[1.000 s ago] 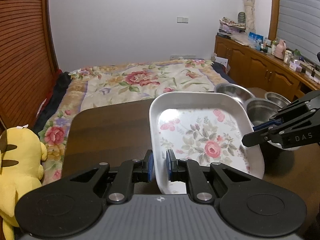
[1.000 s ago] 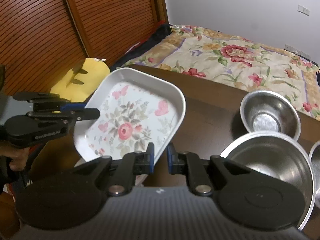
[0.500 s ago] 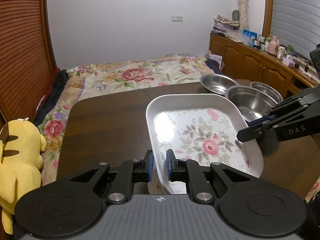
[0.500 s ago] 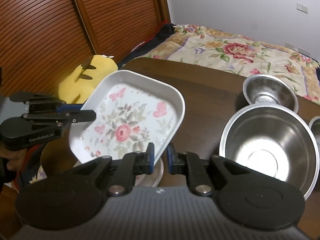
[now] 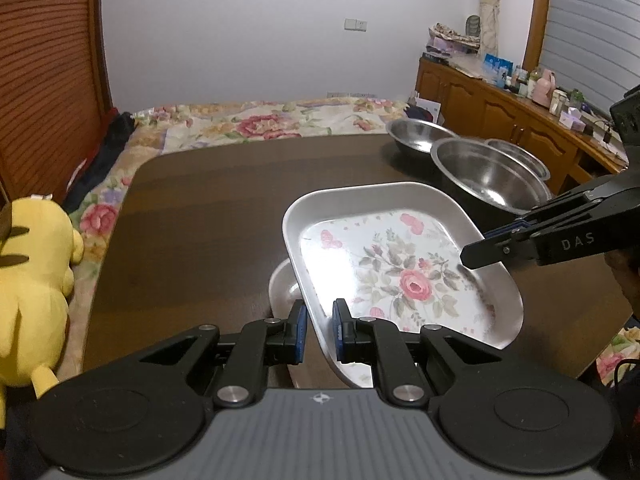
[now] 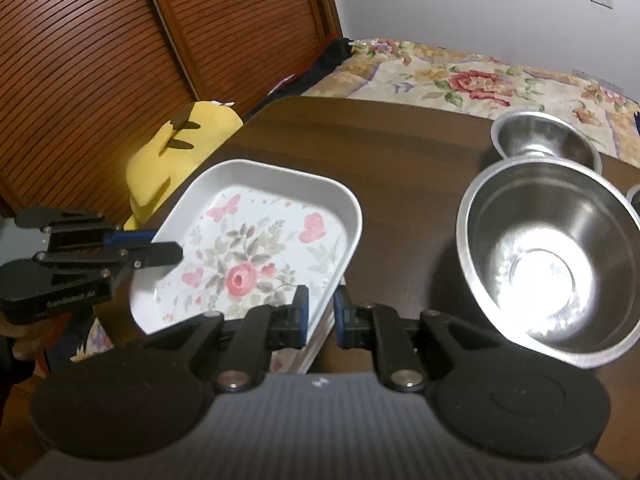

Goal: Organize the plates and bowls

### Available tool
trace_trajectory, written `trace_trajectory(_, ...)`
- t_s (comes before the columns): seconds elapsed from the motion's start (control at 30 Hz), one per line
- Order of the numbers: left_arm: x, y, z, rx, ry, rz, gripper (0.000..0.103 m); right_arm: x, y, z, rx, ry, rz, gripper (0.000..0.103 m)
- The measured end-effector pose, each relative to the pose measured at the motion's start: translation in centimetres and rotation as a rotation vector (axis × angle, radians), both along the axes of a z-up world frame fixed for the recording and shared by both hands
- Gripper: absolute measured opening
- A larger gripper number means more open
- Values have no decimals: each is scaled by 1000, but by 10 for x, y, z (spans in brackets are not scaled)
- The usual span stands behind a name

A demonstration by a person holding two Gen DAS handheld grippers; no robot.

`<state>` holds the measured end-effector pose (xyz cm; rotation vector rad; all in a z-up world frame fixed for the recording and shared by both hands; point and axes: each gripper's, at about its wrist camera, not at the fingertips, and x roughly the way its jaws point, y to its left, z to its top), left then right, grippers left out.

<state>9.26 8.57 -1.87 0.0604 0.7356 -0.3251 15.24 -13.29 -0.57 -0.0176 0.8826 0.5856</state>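
Above the dark table (image 5: 208,216), both grippers, left (image 5: 320,334) and right (image 6: 321,316), clamped on the floral tray's (image 5: 400,272) rims, have lowered it toward a white plate (image 5: 282,284); stacking looks imminent.

Dim indoor light, warm cast. Strong glare patch inside the big steel bowl (image 6: 548,264), slight motion blur around it. Fisheye bends the walls at the frame edges, corners vignette black. Soft shadow under the floral tray (image 5: 400,268).
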Motion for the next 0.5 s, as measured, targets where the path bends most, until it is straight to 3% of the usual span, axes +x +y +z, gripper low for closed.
trace_trajectory(0.5,-3,8,-9,-16,24,31,15,-14,2,-22,62,17,-35,15)
